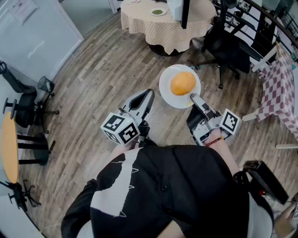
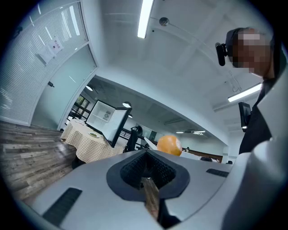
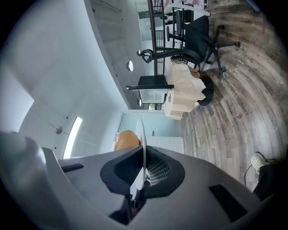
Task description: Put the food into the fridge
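Right tongs (image 1: 193, 97) carry the plate (image 1: 165, 80), food not yet put away.
They are clamped on the rim of this smooth, round white plate bearing a round orange food (image 1: 183, 83), over the plank floor (image 1: 102, 79). Left tongs (image 1: 149, 92) are closed, empty. Still to do: reach the white box (image 1: 175, 8), probably the fridge, on the checked-cloth table (image 1: 158, 32).
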`<state>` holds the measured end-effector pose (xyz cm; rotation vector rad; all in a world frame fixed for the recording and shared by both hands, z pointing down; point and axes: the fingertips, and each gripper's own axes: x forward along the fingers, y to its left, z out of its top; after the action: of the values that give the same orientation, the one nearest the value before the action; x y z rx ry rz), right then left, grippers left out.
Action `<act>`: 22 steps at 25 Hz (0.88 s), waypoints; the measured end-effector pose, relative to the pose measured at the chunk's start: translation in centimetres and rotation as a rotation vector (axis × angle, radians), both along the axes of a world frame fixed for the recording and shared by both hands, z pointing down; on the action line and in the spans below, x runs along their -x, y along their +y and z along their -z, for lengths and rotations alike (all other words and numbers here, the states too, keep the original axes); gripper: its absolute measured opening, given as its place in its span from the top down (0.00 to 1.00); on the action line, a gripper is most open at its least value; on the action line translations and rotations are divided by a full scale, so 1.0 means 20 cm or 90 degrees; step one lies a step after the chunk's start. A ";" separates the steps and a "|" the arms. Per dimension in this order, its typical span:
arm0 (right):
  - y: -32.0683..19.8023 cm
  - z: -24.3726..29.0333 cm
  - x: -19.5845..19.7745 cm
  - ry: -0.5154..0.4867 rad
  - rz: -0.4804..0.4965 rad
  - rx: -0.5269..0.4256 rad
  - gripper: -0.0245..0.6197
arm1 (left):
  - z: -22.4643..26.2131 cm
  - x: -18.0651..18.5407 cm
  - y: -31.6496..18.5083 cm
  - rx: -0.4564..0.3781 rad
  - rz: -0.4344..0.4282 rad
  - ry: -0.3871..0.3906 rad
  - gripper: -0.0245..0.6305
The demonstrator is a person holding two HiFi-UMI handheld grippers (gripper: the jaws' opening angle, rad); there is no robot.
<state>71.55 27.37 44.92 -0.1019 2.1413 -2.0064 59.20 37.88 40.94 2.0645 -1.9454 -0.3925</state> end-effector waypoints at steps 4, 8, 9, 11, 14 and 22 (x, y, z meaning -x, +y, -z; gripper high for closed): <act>-0.02 0.00 0.02 0.000 0.000 -0.001 0.93 | 0.00 0.02 -0.02 0.000 0.001 0.002 0.94; -0.05 0.01 0.08 0.001 0.002 0.001 0.93 | 0.01 0.07 -0.06 0.001 -0.002 0.000 0.94; -0.05 0.00 0.09 0.000 0.001 0.001 0.93 | 0.01 0.08 -0.06 0.001 -0.003 -0.001 0.94; -0.06 0.00 0.13 -0.004 -0.001 0.000 0.93 | 0.00 0.12 -0.07 0.002 -0.005 -0.001 0.94; -0.09 0.01 0.28 -0.006 -0.008 0.007 0.93 | 0.00 0.28 -0.11 0.007 -0.012 0.003 0.94; -0.19 0.03 0.71 -0.002 -0.036 0.030 0.92 | 0.06 0.70 -0.23 0.003 -0.044 0.001 0.94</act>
<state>57.45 23.61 44.28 -0.1649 2.0653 -2.0248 45.25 33.32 39.77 2.1203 -1.8667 -0.3742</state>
